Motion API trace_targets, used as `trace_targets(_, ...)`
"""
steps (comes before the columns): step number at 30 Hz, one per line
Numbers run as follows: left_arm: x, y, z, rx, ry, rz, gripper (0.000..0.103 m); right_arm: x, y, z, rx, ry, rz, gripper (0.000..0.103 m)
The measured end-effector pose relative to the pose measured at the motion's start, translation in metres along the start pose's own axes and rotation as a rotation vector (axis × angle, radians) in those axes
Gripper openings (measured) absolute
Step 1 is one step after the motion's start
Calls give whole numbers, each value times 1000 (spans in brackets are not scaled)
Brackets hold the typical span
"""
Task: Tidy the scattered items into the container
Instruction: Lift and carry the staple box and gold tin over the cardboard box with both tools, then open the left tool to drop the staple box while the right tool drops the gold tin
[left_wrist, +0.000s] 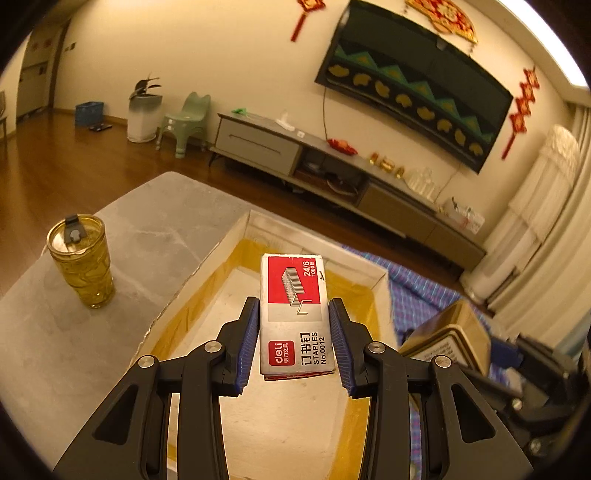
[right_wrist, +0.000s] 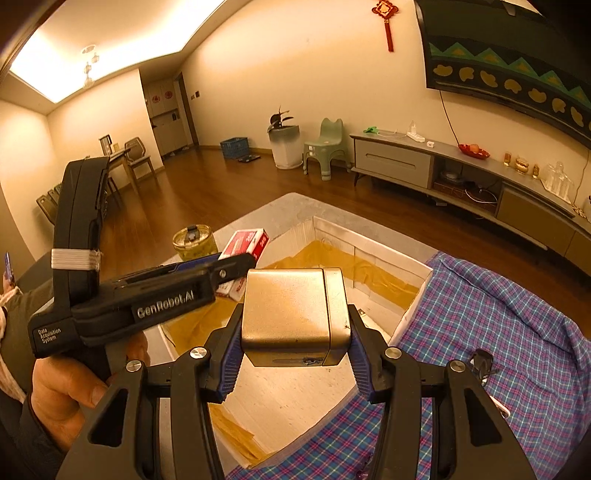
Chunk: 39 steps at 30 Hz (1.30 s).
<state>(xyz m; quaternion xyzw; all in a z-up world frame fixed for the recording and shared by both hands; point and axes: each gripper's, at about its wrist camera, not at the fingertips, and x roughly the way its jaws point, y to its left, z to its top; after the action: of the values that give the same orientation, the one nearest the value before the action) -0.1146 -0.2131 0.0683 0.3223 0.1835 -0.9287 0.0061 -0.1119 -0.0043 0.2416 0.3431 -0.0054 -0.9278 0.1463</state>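
- Here the left gripper grips a red and grey box of staples between its blue pads, one pad pressed on each long side; the box juts forward past the fingertips, label up.
- The right gripper is clamped on a gold tin, a pad on each side wall, with the tin's flat top facing the camera and its front edge reaching beyond the tips.
- Both held things hang above the open cardboard box, whose white floor and yellow-taped inner walls show beneath them.
- From the right wrist view, the left gripper comes in from the left with the staple box over the cardboard box's left wall, and a hand wraps its handle.
- In the left wrist view the gold tin sits just right of the staples, over the right wall.
- A checked cloth lies against the cardboard box on its right side, with a small dark object on it.
- A lidded glass tumbler stands on the grey table, left of the cardboard box and apart from it.
- Farther off are a TV cabinet and a green stool.
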Motion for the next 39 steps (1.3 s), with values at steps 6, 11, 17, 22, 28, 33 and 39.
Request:
trace_targets(6, 8, 2, -7, 79, 36, 39, 39, 24, 0, -2, -8, 55, 2, 52)
trace_targets(11, 14, 4, -12, 117, 62, 72, 40, 46, 2, -6, -5, 106, 15, 52)
trace_targets(17, 16, 7, -15, 146, 77, 111, 40, 65, 7, -8, -21, 162, 11, 52)
trace_targets(22, 17, 10, -17, 156, 84, 125, 40, 81, 12, -12, -45, 215, -3, 52)
trace_targets(28, 20, 11, -21, 183, 101, 138, 40, 96, 11, -18, -32, 263, -10, 52)
trace_targets(33, 23, 10, -26, 214, 116, 159, 40, 103, 11, -21, -39, 297, -26, 52)
trace_targets(39, 26, 11, -31, 231, 138, 149, 40, 110, 11, -23, -51, 331, -38, 52)
